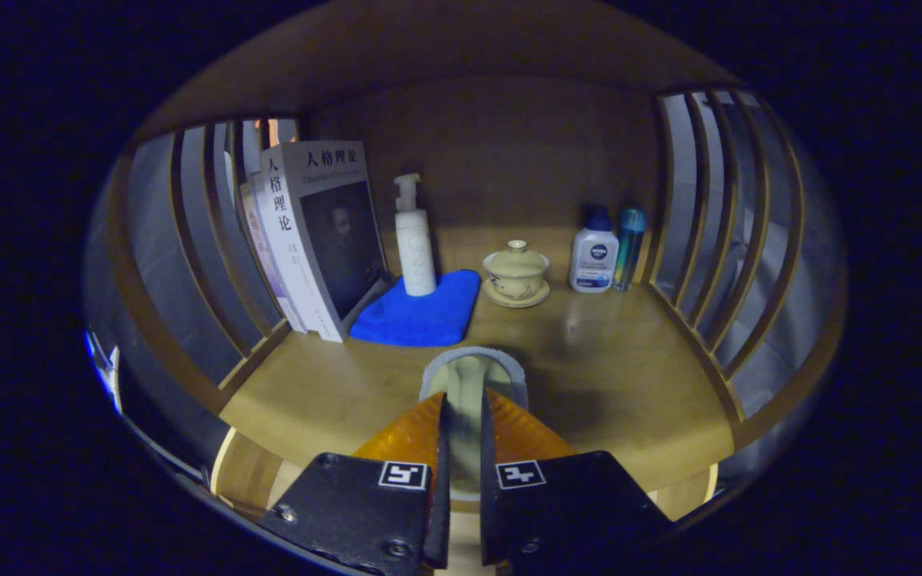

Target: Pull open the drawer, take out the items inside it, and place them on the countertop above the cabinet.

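My gripper is shut on a small pale item with a rounded grey rim; I cannot tell what it is. Both fingers press on its sides, and its rounded end sticks out just ahead of them. It hangs low over the front middle of the wooden countertop; whether it touches the wood is hidden. The drawer is out of sight.
Beyond the fingers, along the back wall, stand leaning books, a white pump bottle on a blue cloth, a lidded tea bowl on a saucer, a white bottle with a blue cap and a slim blue bottle. Slatted wooden sides close both ends.
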`<move>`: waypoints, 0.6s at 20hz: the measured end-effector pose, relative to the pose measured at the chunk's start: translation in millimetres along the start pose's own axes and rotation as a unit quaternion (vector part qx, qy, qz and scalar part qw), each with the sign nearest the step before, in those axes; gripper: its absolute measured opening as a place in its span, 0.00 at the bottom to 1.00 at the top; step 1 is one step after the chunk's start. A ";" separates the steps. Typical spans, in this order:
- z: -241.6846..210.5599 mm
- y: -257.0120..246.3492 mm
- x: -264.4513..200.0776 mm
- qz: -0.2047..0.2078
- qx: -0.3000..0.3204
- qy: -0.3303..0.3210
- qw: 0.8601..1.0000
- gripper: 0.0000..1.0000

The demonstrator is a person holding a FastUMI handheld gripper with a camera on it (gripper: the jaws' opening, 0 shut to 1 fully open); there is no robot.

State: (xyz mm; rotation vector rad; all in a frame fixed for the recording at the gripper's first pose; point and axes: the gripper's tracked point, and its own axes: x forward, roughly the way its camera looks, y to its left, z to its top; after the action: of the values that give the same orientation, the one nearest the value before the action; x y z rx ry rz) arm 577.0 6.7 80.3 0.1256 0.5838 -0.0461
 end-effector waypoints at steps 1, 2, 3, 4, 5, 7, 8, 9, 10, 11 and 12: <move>0.1 -0.4 3.9 0.000 0.003 0.002 1.000 0.18; -1.0 0.4 7.3 0.001 0.005 0.003 1.000 0.18; -0.5 0.1 10.8 0.002 0.008 0.003 1.000 0.18; -0.8 -0.6 12.5 0.002 0.010 0.002 1.000 0.18; -0.6 -1.0 13.5 0.003 0.013 0.002 1.000 0.18; -1.2 -0.5 14.6 0.007 0.020 -0.001 1.000 0.18; -1.0 -2.3 15.2 0.009 0.023 -0.003 1.000 0.18; -2.0 -3.8 17.5 0.010 0.028 -0.006 1.000 0.19; -9.2 -7.7 20.1 0.004 0.030 0.007 1.000 0.20; -4.6 -5.1 16.6 0.013 0.032 -0.009 0.999 0.26; -7.3 -5.3 21.9 0.013 0.029 -0.006 0.999 0.31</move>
State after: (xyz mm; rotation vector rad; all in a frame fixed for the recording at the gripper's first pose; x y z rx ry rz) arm 590.8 2.3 61.6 0.1883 0.5692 -0.0387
